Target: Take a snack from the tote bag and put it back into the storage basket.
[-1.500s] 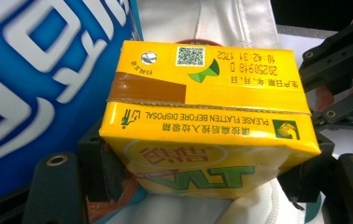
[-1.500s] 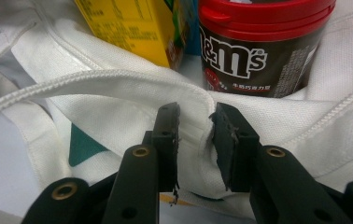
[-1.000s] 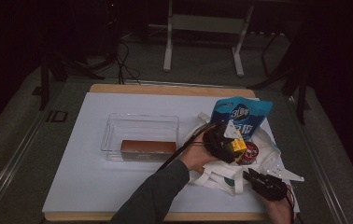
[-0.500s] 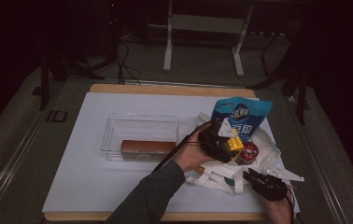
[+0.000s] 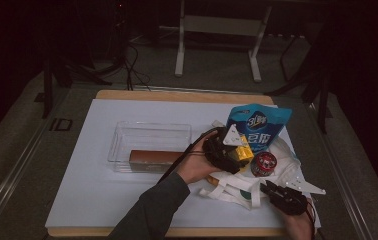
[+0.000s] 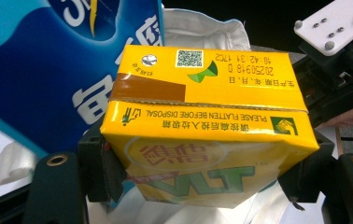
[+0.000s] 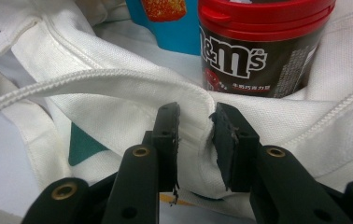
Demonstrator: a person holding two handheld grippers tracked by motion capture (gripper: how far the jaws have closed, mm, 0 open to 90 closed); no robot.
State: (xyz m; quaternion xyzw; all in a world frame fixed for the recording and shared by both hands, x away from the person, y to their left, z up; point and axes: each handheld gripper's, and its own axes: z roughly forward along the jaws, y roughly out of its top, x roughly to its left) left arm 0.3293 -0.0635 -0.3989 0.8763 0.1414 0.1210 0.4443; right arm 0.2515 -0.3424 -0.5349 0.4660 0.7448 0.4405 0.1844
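**Yellow drink carton lifted out over the tote bag**

The yellow drink carton [image 6: 209,133] sits clamped between the left gripper [image 5: 225,148] fingers, above the white tote bag [image 5: 237,182] near the surface's right edge. The right gripper [image 7: 195,135] fingers pinch the bag's hem. Judged best: keep the hem pinned, lift straight, clear the blue snack pouch [image 5: 258,127] and M&M's tub [image 7: 263,44].

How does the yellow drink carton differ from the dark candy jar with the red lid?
The yellow drink carton is a box, clamped between the left gripper jaws. The dark candy jar with the red lid is round and stands free in the white cloth bag. Both carry printed labels.
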